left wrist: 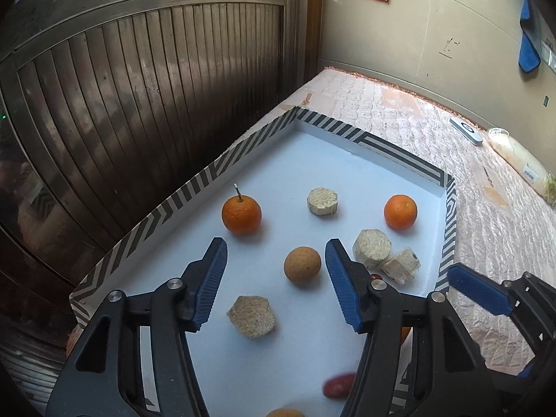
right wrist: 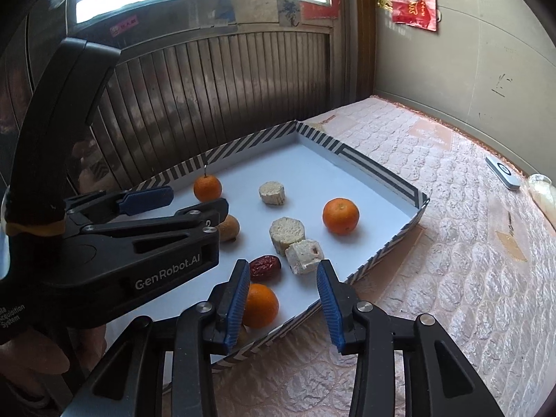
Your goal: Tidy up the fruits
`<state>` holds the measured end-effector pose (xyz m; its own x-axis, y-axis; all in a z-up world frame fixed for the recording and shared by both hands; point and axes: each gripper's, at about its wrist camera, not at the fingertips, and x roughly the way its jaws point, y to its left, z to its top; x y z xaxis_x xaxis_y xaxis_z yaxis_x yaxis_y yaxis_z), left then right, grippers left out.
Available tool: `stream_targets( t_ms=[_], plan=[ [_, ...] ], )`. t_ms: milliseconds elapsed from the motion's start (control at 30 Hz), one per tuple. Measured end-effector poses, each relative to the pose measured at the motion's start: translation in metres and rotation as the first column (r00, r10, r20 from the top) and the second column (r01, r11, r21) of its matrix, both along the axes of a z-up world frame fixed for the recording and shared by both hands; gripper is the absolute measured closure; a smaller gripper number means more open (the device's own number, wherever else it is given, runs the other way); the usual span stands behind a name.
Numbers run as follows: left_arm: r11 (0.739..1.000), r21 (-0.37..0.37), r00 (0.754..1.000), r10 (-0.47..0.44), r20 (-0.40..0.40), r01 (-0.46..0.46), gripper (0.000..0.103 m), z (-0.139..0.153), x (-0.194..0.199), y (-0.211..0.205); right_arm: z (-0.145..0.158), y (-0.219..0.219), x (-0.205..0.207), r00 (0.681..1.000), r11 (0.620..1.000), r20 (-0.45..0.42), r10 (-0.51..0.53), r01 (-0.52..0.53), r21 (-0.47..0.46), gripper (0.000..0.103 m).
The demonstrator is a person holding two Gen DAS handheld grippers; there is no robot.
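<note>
Fruits are scattered on the white floor of a shallow tray (left wrist: 194,187) with a striped rim, set on a quilted mattress (left wrist: 486,243). An orange with a stem (left wrist: 241,214) is seen near the tray's left edge, a second orange (left wrist: 400,212) near the right edge toward the far right corner, and a dull tan round fruit (left wrist: 302,264) mid-tray. A third orange (right wrist: 260,305) and a red date (right wrist: 264,267) are seen near the near right edge, the date just beyond the orange. Pale crumbly cakes are mixed in: one round cake (left wrist: 322,201) between the two far oranges, a hexagonal cake (left wrist: 371,249) touching a squarish cake (left wrist: 401,266), and another cake (left wrist: 252,316) toward the near edge.

Left gripper (left wrist: 276,279) is held over the tray, jaws spread, nothing pinched, the tan fruit seen between the fingertips but not touched. Right gripper (right wrist: 283,304) is held above the near right rim, jaws spread and empty, the third orange just beside its left finger (right wrist: 238,302). A white remote (left wrist: 466,131) lies on the mattress, well apart from the tray.
</note>
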<state>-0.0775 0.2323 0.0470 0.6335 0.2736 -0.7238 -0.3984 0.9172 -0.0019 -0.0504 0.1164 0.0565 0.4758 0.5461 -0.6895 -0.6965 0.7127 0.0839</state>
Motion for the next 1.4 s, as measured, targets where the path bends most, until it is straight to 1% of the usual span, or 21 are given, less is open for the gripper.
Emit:
stream_targets(
  t_ms=[100, 233, 367, 433, 633, 767, 967, 1200, 1400],
  plan=[
    [1.000, 0.005, 1.000, 0.006, 0.007, -0.006, 0.044, 0.002, -0.003, -0.001, -0.001, 0.000, 0.001, 1.000, 1.000, 0.007, -0.023, 0.023, -0.002, 0.059],
    [1.000, 0.017, 1.000, 0.010, 0.022, -0.010, 0.044, 0.005, -0.010, -0.004, 0.000, -0.006, 0.005, 0.999, 0.999, -0.001, -0.045, 0.045, 0.012, 0.059],
    [1.000, 0.021, 0.999, 0.008, 0.036, -0.009, 0.044, 0.008, -0.018, -0.008, 0.004, -0.010, 0.001, 0.998, 0.998, 0.012, -0.064, 0.064, 0.024, 0.058],
    [1.000, 0.023, 0.999, 0.006, 0.042, -0.007, 0.043, 0.009, -0.021, -0.010, 0.006, -0.013, -0.001, 0.997, 0.996, 0.019, -0.079, 0.078, 0.029, 0.056],
    [0.999, 0.040, 0.998, 0.017, 0.067, -0.020, 0.042, 0.014, -0.030, -0.015, 0.010, -0.024, -0.004, 0.991, 0.991, 0.026, -0.129, 0.127, 0.051, 0.055],
    [0.999, 0.048, 0.997, 0.016, 0.074, -0.020, 0.042, 0.016, -0.034, -0.020, 0.010, -0.027, -0.002, 0.989, 0.987, 0.015, -0.149, 0.148, 0.059, 0.055],
    [0.998, 0.055, 0.997, 0.016, 0.081, -0.020, 0.042, 0.017, -0.041, -0.024, 0.010, -0.031, -0.004, 0.986, 0.984, 0.009, -0.165, 0.164, 0.069, 0.054],
    [0.997, 0.071, 0.993, 0.018, 0.115, -0.026, 0.042, 0.021, -0.053, -0.026, 0.012, -0.034, -0.008, 0.984, 0.982, 0.009, -0.175, 0.174, 0.069, 0.054],
    [0.997, 0.076, 0.992, 0.014, 0.128, -0.024, 0.042, 0.023, -0.060, -0.030, 0.012, -0.036, -0.011, 0.985, 0.982, 0.008, -0.175, 0.174, 0.070, 0.054]
  ],
)
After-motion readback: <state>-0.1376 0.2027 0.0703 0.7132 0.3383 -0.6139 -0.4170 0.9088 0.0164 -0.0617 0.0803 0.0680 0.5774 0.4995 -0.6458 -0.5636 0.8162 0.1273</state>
